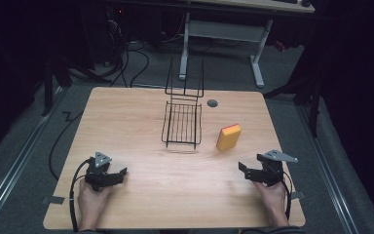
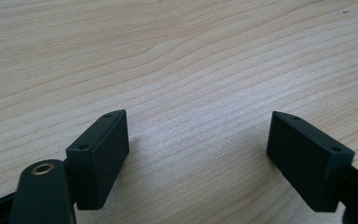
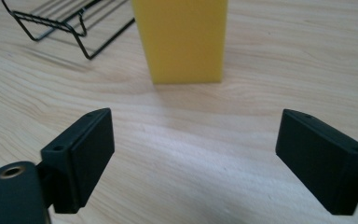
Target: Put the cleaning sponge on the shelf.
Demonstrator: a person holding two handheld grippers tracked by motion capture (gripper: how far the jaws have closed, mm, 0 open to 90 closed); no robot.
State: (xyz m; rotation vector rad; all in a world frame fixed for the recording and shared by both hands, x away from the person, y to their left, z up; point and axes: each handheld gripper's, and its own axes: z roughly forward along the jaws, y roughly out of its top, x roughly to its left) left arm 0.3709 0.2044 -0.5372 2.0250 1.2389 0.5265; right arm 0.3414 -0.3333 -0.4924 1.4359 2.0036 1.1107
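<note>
The left gripper (image 1: 118, 174) sits low over the near left part of the table (image 1: 141, 195), held in a hand (image 1: 91, 202) that comes in from the near edge. Seen along its own jaws, the left gripper (image 2: 198, 140) has them standing wide apart, with nothing but bare wood grain between them; the pads touch no object. The right gripper (image 1: 244, 170) is held by the other hand (image 1: 274, 199) over the near right part of the table, a grey plate on its top and a cable trailing back toward the edge. Seen along its own jaws, the right gripper (image 3: 196, 140) also has them well apart, gripping nothing, with only wood between the pads. Ahead of that gripper, a little way off and untouched, stands the sponge (image 3: 181, 39), a yellow block upright on the table. From above, the sponge (image 1: 229, 137) shows an orange top and stands right of centre, just beside the rack (image 1: 181, 123) but apart from it. The rack is black wire, set near the middle of the table toward the far side, with tall prongs rising at its far end. In the right gripper's view, a corner of the rack (image 3: 70, 21) lies to the left of the sponge.
</note>
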